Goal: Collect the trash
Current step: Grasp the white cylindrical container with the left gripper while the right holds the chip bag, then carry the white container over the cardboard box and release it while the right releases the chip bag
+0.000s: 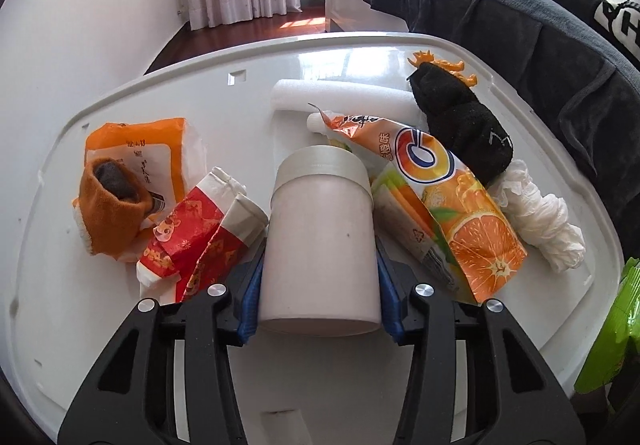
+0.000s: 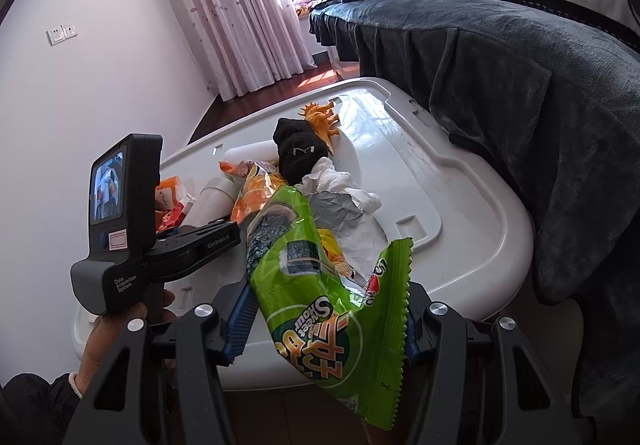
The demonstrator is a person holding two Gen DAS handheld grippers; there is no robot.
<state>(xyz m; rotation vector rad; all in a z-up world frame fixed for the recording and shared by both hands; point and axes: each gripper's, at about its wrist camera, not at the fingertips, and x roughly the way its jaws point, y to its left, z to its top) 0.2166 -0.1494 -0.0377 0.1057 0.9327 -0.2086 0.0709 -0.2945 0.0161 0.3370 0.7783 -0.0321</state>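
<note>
The left gripper clamps a pale cylindrical plastic jar, its base hidden. The right gripper pinches a crumpled green snack wrapper over the white table's near edge.

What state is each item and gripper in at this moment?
left gripper: jaws closed on the white jar
white jar: lying on its side, lid on
right gripper: jaws closed on the green snack bag
green snack bag: torn open, crumpled, held up
orange juice pouch: flattened, on the lid
white tissue: crumpled
black sock: bunched up
</note>
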